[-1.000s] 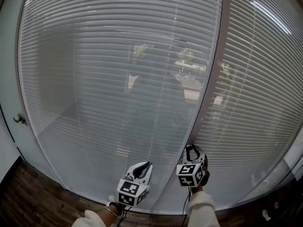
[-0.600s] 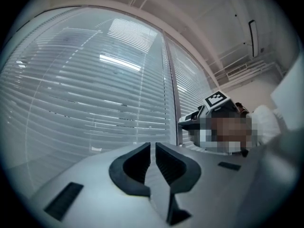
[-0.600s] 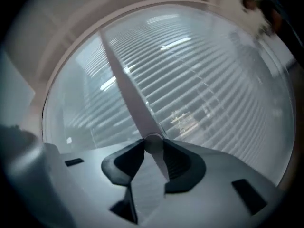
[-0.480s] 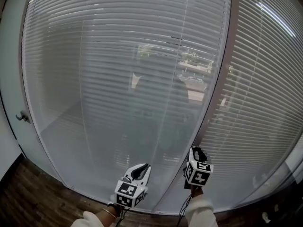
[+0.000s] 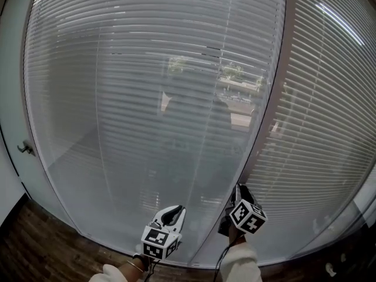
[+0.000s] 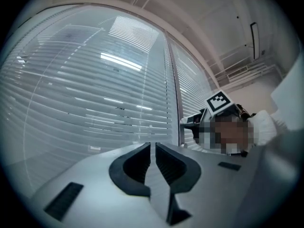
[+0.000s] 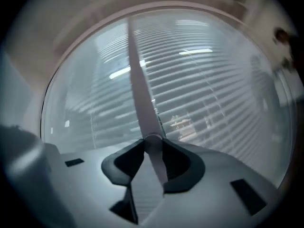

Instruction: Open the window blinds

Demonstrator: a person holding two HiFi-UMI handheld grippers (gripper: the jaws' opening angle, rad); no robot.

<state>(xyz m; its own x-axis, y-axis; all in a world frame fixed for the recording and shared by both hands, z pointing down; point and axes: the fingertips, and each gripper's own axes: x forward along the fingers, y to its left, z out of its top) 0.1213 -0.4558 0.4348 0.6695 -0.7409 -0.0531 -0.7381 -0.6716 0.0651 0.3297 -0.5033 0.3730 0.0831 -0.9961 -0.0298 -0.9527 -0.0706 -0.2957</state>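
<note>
White slatted blinds point(image 5: 147, 87) cover the whole window, slats partly tilted so trees and buildings show faintly through. My right gripper point(image 5: 238, 189) is at the bottom beside the window post point(image 5: 271, 93), shut on the blinds' grey wand point(image 7: 142, 96), which runs down between its jaws point(image 7: 153, 144). My left gripper point(image 5: 175, 210) is lower and to the left, pointing at the blinds point(image 6: 95, 94), its jaws point(image 6: 153, 147) together with nothing between them. In the left gripper view the right gripper point(image 6: 194, 123) is at the post.
A second blind panel point(image 5: 329, 116) hangs right of the post. At the left stand a pale wall and a small metal handle point(image 5: 23, 148). Dark wooden floor point(image 5: 35, 245) runs below the window.
My right gripper has twisted on the wand, its marker cube rolling over to the right, and it has dropped slightly. The left gripper has barely moved.
</note>
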